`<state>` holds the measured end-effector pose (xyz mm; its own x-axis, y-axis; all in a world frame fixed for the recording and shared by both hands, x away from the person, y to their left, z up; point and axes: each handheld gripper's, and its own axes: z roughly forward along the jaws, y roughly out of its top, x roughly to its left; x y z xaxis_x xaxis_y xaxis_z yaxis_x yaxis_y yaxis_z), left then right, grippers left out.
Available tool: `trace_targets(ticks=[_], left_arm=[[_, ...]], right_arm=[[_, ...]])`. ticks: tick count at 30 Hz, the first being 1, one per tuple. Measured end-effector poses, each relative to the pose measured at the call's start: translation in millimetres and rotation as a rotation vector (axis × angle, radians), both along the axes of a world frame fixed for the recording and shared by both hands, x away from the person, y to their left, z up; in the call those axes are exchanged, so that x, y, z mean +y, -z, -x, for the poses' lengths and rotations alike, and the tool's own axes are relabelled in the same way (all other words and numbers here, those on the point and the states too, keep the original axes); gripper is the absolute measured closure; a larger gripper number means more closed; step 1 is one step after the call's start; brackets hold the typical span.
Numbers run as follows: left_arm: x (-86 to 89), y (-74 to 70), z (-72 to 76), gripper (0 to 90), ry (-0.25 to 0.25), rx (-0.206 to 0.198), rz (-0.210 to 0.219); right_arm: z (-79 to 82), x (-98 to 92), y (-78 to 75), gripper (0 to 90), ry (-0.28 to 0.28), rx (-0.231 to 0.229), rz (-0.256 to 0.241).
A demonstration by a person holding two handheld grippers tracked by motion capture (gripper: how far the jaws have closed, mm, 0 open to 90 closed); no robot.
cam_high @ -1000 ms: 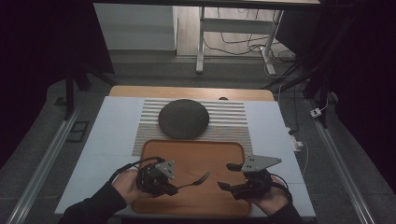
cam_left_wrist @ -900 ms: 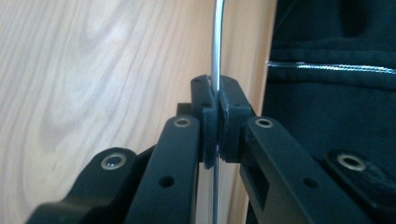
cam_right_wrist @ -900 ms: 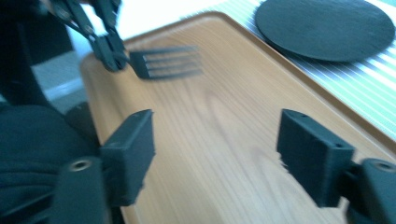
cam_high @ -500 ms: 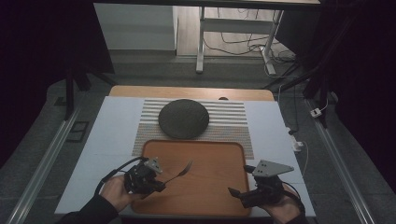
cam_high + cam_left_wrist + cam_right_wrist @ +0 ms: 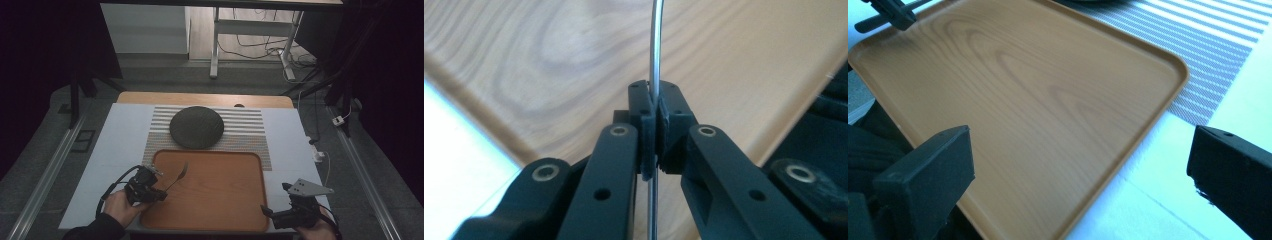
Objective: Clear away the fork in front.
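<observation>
Both hands have drawn apart and back toward the near edge since a second ago, the left carrying the fork off toward the tray's left rim. Largest first: the white-covered tabletop (image 5: 120, 135) bears a striped placemat (image 5: 250, 125) with a dark round plate (image 5: 196, 127) on it, and nearer, the wooden tray (image 5: 220, 195), bare, probably meant to receive things. Left tongs (image 5: 159, 192) are pressed together on the fork (image 5: 179, 175), pinching its thin handle so the tines slant up over the tray's left part. Right tongs (image 5: 274, 200) stand spread, holding nothing, just off the tray's near right corner.
</observation>
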<state>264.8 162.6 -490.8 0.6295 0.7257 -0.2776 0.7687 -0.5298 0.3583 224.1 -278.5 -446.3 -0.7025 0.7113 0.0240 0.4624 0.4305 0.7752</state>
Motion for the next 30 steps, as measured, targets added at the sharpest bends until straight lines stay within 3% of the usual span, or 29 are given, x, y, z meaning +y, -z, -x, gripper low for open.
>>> trace_targets(ticks=[5, 11, 17, 20, 26, 30], left_arm=[[1.3, 8.8, -5.4, 85.8, -0.067, 0.045, -0.021], [-2.8, 16.7, -10.6, 85.6, -0.1, 0.09, -0.053], [0.8, 18.6, -12.4, 83.8, -0.124, 0.113, -0.017], [2.5, 17.7, -13.0, 77.7, -0.126, 0.113, -0.002], [7.3, 5.7, -13.4, 74.7, -0.119, 0.049, 0.041], [6.9, -1.2, -16.0, 78.6, -0.091, -0.001, 0.061]], right_arm=[[5.7, -6.1, 1.4, 0.0, 0.02, 0.007, 0.012], [9.4, -10.3, 0.8, 0.0, 0.034, 0.002, 0.012], [11.7, -11.5, 0.4, 0.0, 0.037, -0.006, 0.018], [12.8, -12.7, 0.0, 0.0, 0.043, -0.005, 0.016], [14.1, -17.5, -0.7, 0.0, 0.063, 0.008, 0.001], [13.8, -18.4, -0.5, 0.0, 0.065, 0.016, -0.004]])
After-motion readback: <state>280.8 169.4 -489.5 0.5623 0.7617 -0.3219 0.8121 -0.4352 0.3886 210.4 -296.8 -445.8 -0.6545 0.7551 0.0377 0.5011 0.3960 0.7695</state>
